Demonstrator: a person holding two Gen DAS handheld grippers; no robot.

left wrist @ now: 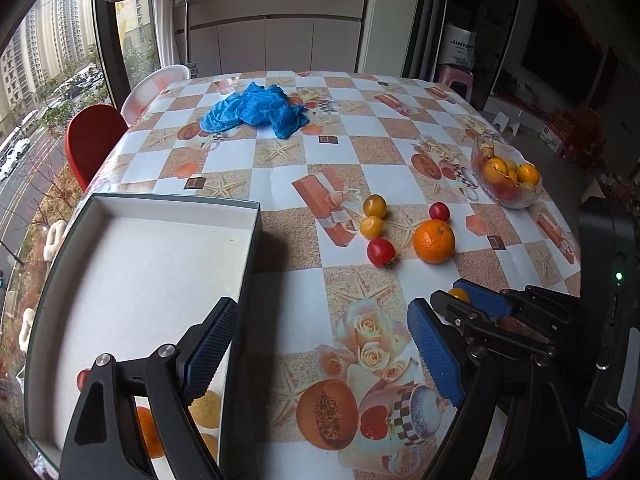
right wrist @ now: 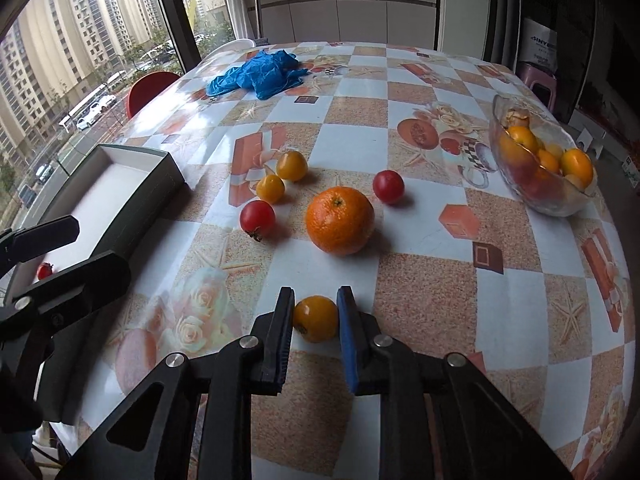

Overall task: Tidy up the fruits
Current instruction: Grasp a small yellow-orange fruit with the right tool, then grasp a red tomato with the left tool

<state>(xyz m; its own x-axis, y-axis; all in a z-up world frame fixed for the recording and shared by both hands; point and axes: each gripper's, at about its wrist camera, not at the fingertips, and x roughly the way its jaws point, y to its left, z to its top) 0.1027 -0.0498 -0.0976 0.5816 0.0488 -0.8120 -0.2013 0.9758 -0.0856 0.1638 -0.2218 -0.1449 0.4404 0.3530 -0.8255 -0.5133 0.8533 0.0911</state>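
Note:
My right gripper (right wrist: 316, 295) is shut on a small yellow fruit (right wrist: 316, 319) low over the table; it also shows at the right of the left wrist view, right gripper (left wrist: 472, 300). Beyond it lie a large orange (right wrist: 340, 220), two red tomatoes (right wrist: 257, 218) (right wrist: 388, 186) and two more yellow fruits (right wrist: 292, 165) (right wrist: 271, 188). My left gripper (left wrist: 322, 308) is open and holds nothing, straddling the right wall of a white-lined box (left wrist: 160, 208). The box holds a small red tomato (left wrist: 83, 378), an orange (left wrist: 150, 432) and a pale fruit (left wrist: 206, 408).
A glass bowl (right wrist: 560, 208) with several orange and yellow fruits stands near the table's right edge. Crumpled blue gloves (right wrist: 260, 72) lie at the far side. A red chair (left wrist: 94, 140) and a window are to the left.

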